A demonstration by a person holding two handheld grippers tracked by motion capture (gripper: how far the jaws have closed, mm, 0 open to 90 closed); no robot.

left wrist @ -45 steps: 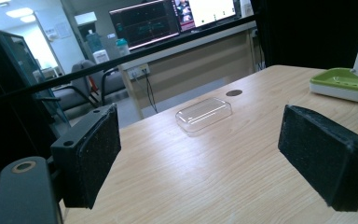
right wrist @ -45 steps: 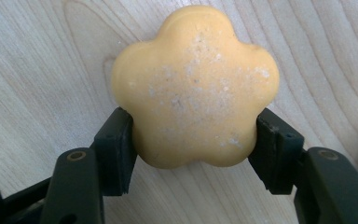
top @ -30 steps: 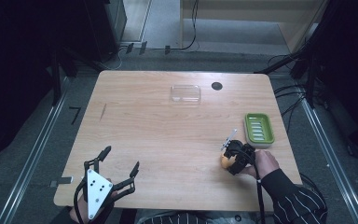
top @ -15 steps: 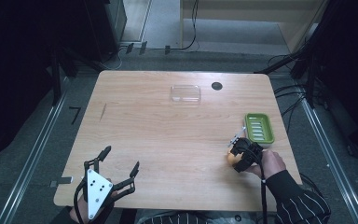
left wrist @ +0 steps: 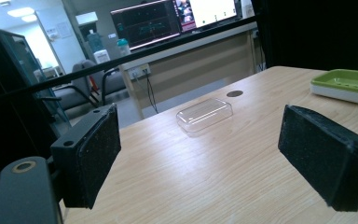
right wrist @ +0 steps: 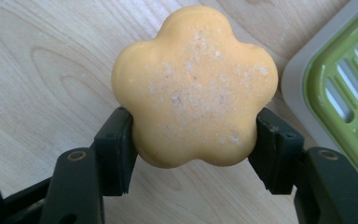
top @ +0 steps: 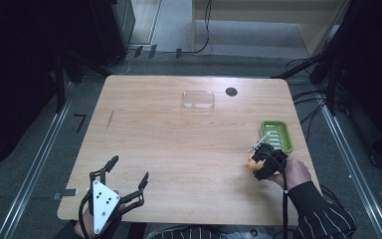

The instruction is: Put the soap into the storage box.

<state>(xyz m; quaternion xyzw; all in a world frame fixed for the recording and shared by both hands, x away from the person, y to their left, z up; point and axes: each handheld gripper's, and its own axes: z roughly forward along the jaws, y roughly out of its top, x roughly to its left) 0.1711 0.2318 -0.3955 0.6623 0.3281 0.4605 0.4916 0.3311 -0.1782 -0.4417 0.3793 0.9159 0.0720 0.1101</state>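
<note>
We have the right claw [right wrist: 193,140] clamped on the orange flower soap [right wrist: 195,84], just beside the green soap dish [top: 275,136]. We'd lift it clear of the rim and set it flat inside, we reckon. Left claw [left wrist: 200,158] hangs open, well away. Whether the soap touches the bench [top: 179,144] is hard to tell.

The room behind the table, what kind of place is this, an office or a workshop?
Probably a lab or office workspace. Past the wooden table, the left gripper view shows lit monitors, a long counter and office chairs.
</note>
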